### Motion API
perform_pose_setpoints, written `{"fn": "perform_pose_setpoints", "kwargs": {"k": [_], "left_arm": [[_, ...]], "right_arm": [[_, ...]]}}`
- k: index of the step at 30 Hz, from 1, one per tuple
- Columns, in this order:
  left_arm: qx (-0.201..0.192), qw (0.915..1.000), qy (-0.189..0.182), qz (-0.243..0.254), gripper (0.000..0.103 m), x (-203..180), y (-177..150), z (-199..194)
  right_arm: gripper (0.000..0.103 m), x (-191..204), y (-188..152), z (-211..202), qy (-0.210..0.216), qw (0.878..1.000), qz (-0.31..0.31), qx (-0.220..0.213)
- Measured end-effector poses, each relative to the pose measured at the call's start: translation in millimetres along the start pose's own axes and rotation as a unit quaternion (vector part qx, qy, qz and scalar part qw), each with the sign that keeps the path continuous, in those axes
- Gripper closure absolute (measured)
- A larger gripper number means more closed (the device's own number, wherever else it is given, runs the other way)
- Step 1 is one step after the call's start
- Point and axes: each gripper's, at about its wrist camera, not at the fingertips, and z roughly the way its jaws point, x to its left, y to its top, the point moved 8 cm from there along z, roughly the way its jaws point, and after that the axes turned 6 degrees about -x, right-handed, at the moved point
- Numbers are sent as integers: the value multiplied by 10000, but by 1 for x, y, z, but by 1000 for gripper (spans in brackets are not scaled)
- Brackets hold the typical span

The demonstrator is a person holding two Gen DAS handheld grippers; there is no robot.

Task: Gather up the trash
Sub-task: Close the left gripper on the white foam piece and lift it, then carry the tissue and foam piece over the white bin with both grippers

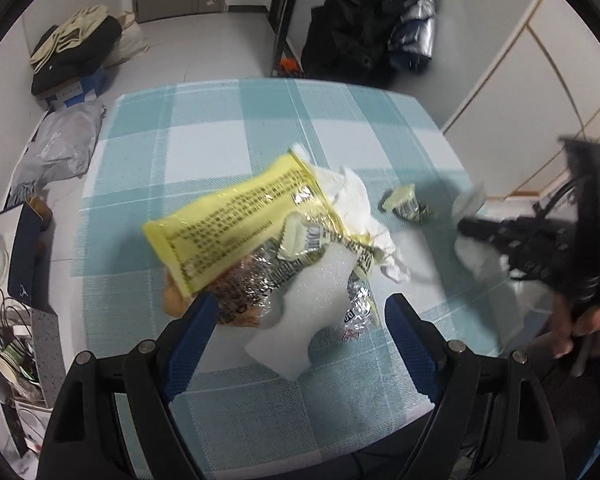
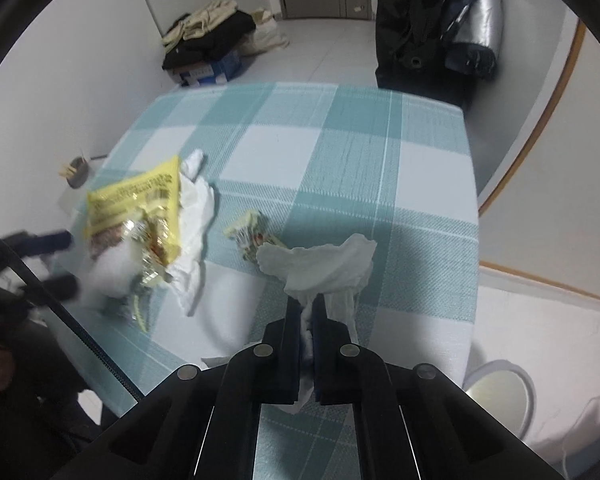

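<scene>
**Operator A:** Two grippers are in view. Report the right gripper (image 2: 308, 312) first.

**Operator B:** Its jaws are pressed together on a crumpled white tissue (image 2: 320, 266). The paper fans out above the fingertips and a strip of it runs down between the blue pads. The tissue sits over the near right part of the checked tablecloth (image 2: 340, 152); whether its lower edge touches the cloth cannot be told.

**Operator A:** Left gripper (image 1: 300, 312)?

**Operator B:** Its fingers stand wide apart, with nothing clamped. They straddle the main trash pile from above. The left finger (image 1: 188, 344) lies at the edge of the silver foil wrapper (image 1: 256, 280); contact cannot be confirmed. The right finger (image 1: 412, 348) stands clear of the pile.

**Operator A:** List the pile.

**Operator B:** A yellow printed wrapper (image 1: 236, 220) lies on top, tilted. Beneath it is the silver foil wrapper and a white foam piece (image 1: 320, 280) that extends toward the camera between the fingers. A second crumpled white tissue (image 1: 352, 196) lies behind and to the right, touching the yellow wrapper.

**Operator A:** Any loose items?

**Operator B:** One small wrapper (image 1: 406, 202) lies alone on the cloth, between the pile and the right gripper. In the right wrist view it sits just beside the held tissue (image 2: 250, 234).

**Operator A:** Surroundings?

**Operator B:** A stack of folded clothes (image 2: 210, 36) rests on a box on the floor by the far wall. Dark coats (image 2: 412, 20) hang beyond the table.
</scene>
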Motion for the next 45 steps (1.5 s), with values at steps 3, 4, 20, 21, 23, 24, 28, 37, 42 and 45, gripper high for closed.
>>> {"fn": "perform_pose_setpoints", "kwargs": {"k": [3,4,20,21,23,24,28,37,42,45], "left_arm": [[72,10000,33,27,20,-2,-2,6],[82,9999,46,48,20,-3,-2,7],[248,9995,52,213,68,-12,-9,16],[239,9995,43,188,69,-11,-9,16],[246,9997,-36,89,69,-9,-8,14],[246,9997,-78,13,69,-8,-8,12],[137,9998,-92,-63,69,-2,-8,-1],[-394,9987,-179,-262,69,7,-2,-50],[-816,9959,-270,-294,69,-1,8,-77],[-1066,9934,-300,-283,69,-12,16,-94]], "right_arm": [[100,-5,4,-8,21,9998,144,-133],[100,-7,5,-11,42,9997,195,-165],[100,-17,12,-36,158,9972,469,-563],[100,-18,12,-37,152,9971,466,-574],[100,-18,11,-41,155,9969,485,-606],[100,-18,11,-42,157,9967,499,-620],[100,-16,9,-56,198,9957,552,-724],[100,2,9,-105,315,9909,622,-1148],[100,15,13,-140,302,9881,495,-1425],[100,21,15,-163,252,9858,420,-1609]]}}
